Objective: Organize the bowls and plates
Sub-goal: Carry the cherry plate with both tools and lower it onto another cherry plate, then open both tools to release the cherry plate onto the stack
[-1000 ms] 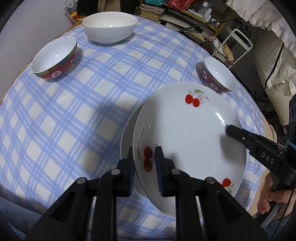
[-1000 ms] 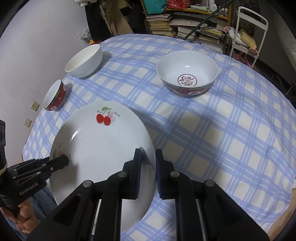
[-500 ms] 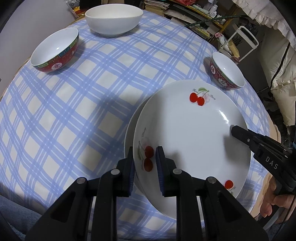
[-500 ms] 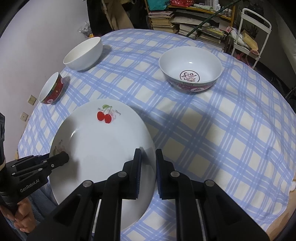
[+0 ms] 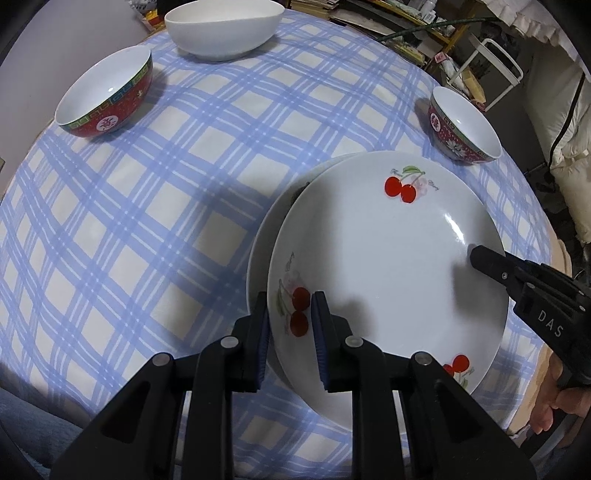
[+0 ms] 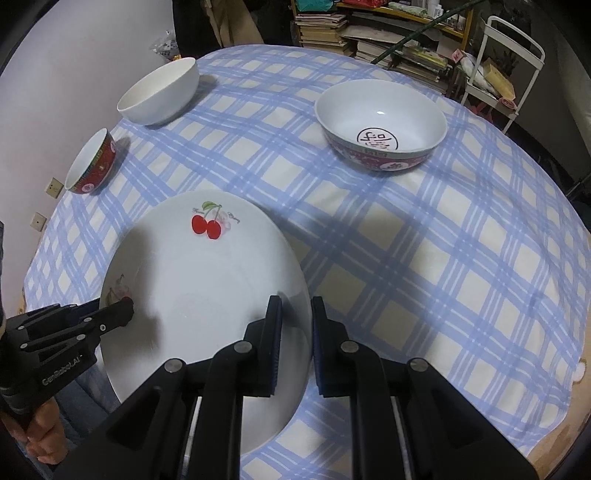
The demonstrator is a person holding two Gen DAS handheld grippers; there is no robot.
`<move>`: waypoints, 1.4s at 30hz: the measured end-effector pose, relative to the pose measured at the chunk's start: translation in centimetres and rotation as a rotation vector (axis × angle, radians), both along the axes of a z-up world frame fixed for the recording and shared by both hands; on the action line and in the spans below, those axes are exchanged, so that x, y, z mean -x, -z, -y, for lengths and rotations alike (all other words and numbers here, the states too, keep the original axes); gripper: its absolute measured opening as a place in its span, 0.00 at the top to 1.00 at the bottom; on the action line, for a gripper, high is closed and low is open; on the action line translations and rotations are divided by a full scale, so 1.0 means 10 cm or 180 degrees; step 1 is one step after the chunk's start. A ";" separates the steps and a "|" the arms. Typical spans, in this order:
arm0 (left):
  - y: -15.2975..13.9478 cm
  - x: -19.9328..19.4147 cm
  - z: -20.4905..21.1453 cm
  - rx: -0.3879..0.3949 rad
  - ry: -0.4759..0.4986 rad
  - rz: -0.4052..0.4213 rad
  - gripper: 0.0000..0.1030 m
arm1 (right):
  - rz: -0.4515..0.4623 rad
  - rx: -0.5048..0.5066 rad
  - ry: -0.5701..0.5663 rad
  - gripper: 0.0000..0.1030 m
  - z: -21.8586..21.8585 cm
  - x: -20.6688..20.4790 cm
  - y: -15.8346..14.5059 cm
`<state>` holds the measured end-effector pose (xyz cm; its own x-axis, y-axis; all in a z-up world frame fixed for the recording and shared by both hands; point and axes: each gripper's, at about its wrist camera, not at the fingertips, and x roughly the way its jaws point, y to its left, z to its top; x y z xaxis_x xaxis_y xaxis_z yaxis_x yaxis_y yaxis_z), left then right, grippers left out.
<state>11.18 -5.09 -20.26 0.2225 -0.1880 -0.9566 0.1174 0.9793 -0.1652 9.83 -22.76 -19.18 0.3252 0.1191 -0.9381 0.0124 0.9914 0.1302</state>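
A white plate with red cherries point(image 5: 388, 258) hangs between both grippers over a second white plate point(image 5: 260, 254), whose rim peeks out on its left. Whether the two plates touch I cannot tell. My left gripper point(image 5: 290, 306) is shut on the cherry plate's near-left rim, one pad above and one below. My right gripper point(image 6: 295, 306) is shut on the opposite rim of the cherry plate point(image 6: 199, 288). Each gripper shows in the other's view: the right gripper point(image 5: 484, 256) at the plate's right edge, the left gripper point(image 6: 123, 308) at its left edge.
On the blue checked tablecloth point(image 5: 177, 206) stand a plain white bowl point(image 5: 221, 29), a red patterned bowl point(image 5: 107, 99) and a small red bowl point(image 5: 461, 129). A large bowl with a red character inside point(image 6: 380, 125) stands further back. Shelves and a white cart point(image 6: 509, 55) lie behind the table.
Both grippers keep their hold on the cherry plate. The views have tipped slightly, so the far bowls sit a little higher in frame.
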 end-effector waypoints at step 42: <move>-0.57 0.17 -0.08 -0.0537 0.0077 0.0662 0.70 | 0.0299 0.0262 -0.0067 0.39 -0.14 -0.03 -0.30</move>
<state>9.44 -4.32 -14.53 0.4148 -0.0375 -0.9091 0.1553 0.9874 0.0302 10.11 -21.32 -16.17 0.4103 0.0509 -0.9105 -0.0170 0.9987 0.0481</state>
